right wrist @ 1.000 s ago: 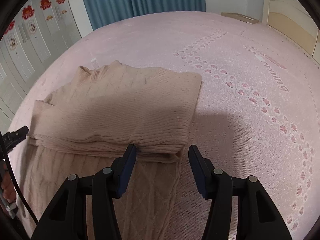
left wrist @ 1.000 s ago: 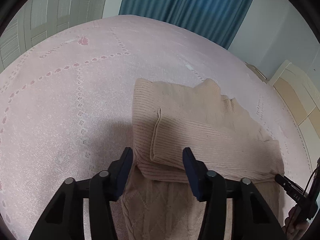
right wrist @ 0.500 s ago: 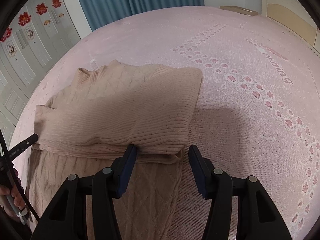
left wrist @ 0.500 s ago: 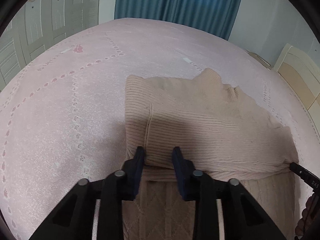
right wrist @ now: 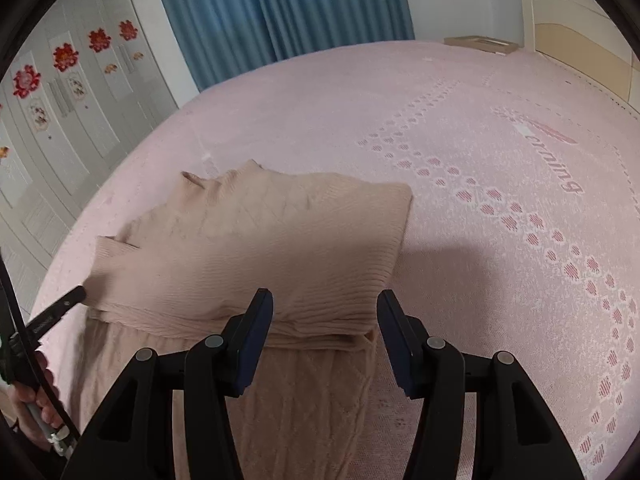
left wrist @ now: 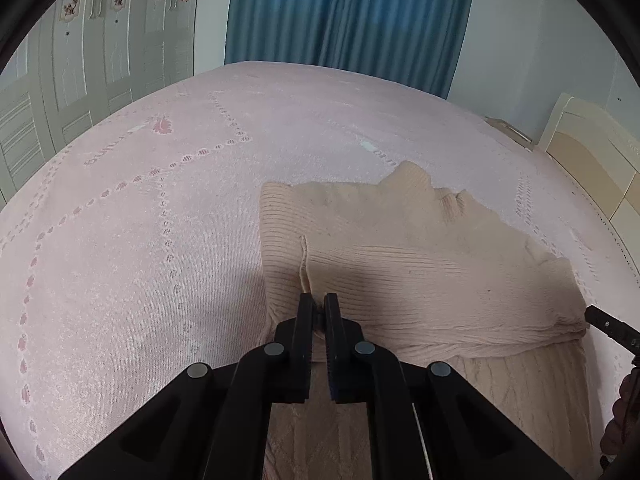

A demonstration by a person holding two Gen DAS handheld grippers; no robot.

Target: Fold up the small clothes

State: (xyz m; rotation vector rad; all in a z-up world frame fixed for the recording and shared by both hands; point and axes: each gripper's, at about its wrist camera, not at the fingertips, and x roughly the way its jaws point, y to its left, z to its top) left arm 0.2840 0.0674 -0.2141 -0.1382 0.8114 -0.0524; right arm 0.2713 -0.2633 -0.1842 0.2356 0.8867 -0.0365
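A beige knit sweater (left wrist: 404,264) lies on the pink bed, its sleeves folded across the body. It also shows in the right wrist view (right wrist: 260,248). My left gripper (left wrist: 319,307) is shut on the sweater's folded ribbed edge at its left side. My right gripper (right wrist: 325,312) is open, its jaws astride the folded edge at the sweater's right side, touching nothing that I can see. The left gripper's tip shows in the right wrist view (right wrist: 60,307) at the sweater's far left.
The pink patterned bedspread (left wrist: 140,240) spreads wide around the sweater. A blue curtain (left wrist: 344,16) and white wardrobe doors (right wrist: 60,92) stand behind the bed. A cream headboard (left wrist: 592,168) is at the right.
My left gripper has closed from wide open onto the sweater's folded edge and pressed forward. The right gripper has stayed open and shifted only slightly.
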